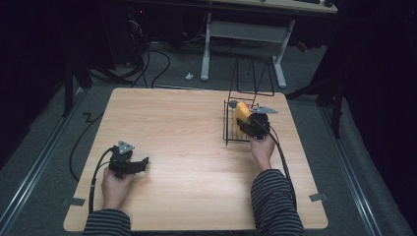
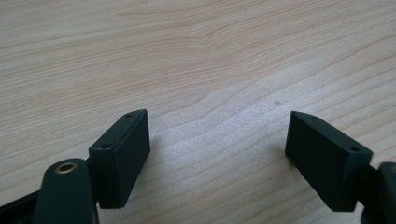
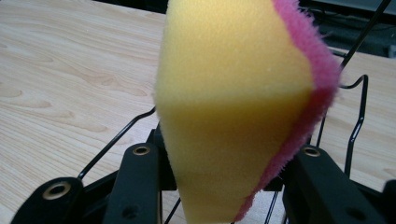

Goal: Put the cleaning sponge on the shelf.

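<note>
The high view looked forward and down over the whole worktop (image 1: 196,147) — both gripper views sat close, sharing its wood grain.

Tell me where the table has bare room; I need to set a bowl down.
The wide middle of the table, between the left hand-held gripper and the wire rack, is bare. It is crowded by the rack, where the right hand-held gripper holds the sponge.
</note>
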A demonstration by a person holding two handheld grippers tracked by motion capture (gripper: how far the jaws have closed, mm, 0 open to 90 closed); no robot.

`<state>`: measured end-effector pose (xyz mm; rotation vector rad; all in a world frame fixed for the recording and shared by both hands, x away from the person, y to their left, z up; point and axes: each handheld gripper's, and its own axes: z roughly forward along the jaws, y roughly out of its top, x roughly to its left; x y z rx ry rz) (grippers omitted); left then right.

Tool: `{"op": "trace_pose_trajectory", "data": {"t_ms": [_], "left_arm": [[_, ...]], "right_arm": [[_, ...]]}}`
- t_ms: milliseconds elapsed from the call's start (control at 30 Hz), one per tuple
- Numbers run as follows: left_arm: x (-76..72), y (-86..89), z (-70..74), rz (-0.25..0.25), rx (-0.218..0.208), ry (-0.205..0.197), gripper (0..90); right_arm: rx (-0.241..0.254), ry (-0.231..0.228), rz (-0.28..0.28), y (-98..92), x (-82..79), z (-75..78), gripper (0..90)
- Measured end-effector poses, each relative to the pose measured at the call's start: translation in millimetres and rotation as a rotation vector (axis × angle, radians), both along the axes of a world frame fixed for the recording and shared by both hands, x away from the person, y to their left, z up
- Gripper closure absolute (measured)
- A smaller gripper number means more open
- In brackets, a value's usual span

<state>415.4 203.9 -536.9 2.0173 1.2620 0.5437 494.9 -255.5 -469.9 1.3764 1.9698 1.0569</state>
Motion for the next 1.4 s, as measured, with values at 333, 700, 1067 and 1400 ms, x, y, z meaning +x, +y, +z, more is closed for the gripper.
{"op": "trace_pose_trajectory", "data": {"t_ms": [333, 700, 1067, 1400], "left_arm": [[0.0, 0.0, 0.0, 0.0, 0.0, 0.0, 22.5], [0.0, 0.0, 0.0, 0.0, 0.0, 0.0, 22.5], [0.0, 0.0, 0.0, 0.0, 0.0, 0.0, 22.5], [0.0, 0.0, 0.0, 0.0, 0.0, 0.0, 22.5]], "right_arm": [[-0.004, 0.023, 0.003, 1.5, 3.6, -5.5, 60.4], [0.034, 0.064, -0.009, -1.6, 2.8, -7.0, 38.3], [0.05, 0.041, 0.013, -5.8, -9.8, 4.7, 30.1], [0.06, 0.038, 0.011, -7.6, -18.4, 12.4, 28.9]]}}
